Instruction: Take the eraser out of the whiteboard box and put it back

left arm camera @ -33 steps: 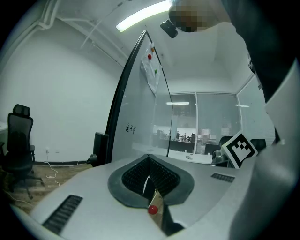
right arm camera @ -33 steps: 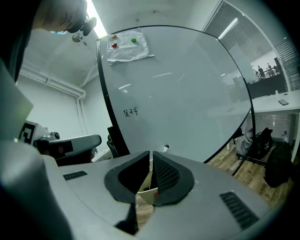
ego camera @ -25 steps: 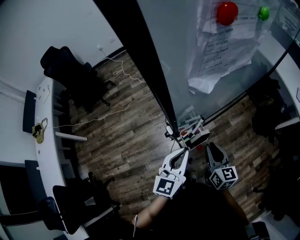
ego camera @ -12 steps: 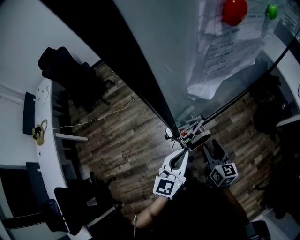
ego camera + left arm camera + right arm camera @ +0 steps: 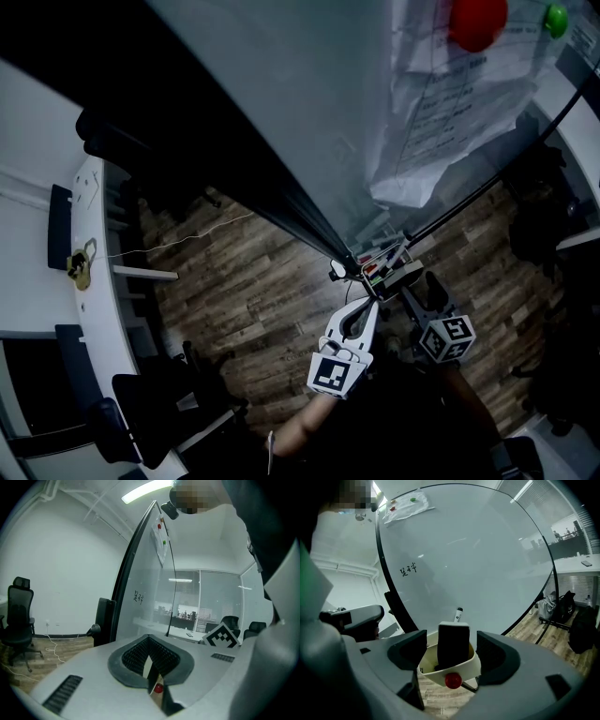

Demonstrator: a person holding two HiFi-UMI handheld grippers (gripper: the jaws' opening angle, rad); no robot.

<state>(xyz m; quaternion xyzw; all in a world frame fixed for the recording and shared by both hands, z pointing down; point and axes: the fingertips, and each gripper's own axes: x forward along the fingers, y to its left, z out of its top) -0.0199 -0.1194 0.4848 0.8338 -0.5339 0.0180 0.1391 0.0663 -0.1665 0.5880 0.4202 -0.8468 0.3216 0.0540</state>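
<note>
Slim pickings for readable stuff. The whiteboard [image 5: 487, 550] has a little handwritten scribble [image 5: 408, 569], a couple of characters, can't make them out. The paper sheets [image 5: 441, 103] pinned to it have printed lines, way too small to read.

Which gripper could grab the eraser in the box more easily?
Probably the right gripper. Its fingers have just been opening and stand wide apart on either side of the eraser, which stands upright in the whiteboard box. The left gripper is busy, its fingers pinched shut on the box's rim.
</note>
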